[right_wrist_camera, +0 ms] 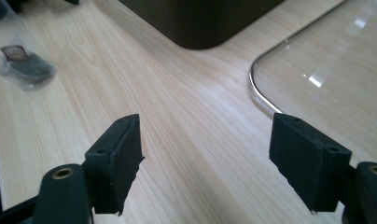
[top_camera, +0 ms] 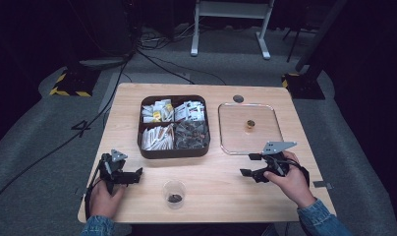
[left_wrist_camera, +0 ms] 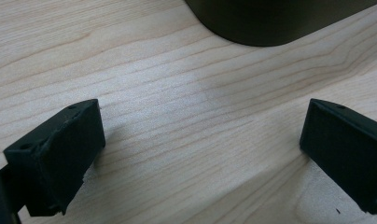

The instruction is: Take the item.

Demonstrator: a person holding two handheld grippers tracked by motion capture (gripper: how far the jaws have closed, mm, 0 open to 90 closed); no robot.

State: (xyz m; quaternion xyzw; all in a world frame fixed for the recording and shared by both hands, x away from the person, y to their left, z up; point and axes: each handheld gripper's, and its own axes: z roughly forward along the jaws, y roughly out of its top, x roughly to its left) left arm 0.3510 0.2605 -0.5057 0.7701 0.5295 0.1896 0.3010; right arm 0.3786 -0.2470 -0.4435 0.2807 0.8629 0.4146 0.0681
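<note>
- Left gripper (top_camera: 135, 173) sits at the lower left of the high view, held low over the table (top_camera: 221, 191), jaws wide apart with nothing between them. In the left gripper view (left_wrist_camera: 200, 140) it's just bare wood grain between the two black pads, with a corner of the dark divided box (left_wrist_camera: 270, 23) at the top edge.
- Right gripper (top_camera: 246, 164) is at the lower right of the high view, also spread open and empty. Its own view (right_wrist_camera: 205, 154) has the rounded rim of the clear tray (right_wrist_camera: 256, 88) at the right and the small plastic cup (right_wrist_camera: 23, 60) way off in the upper left corner.
- That cup (top_camera: 174, 193) stands bottom centre in the high view, between the two hands, with something dark in its bottom. It's near both grippers but touched by neither.
- The divided box (top_camera: 174, 153) sits mid-frame, four compartments full of packets; can't make out what kind.
- The clear tray (top_camera: 226, 142) lies right of the box, with one small brownish thing (top_camera: 249, 124) on it.
- My read: this looks like a rest or start pose, nothing grabbed yet. Next move probably means one gripper swinging in toward the cup and closing gently around its thin wall, so it doesn't tip or crush.
</note>
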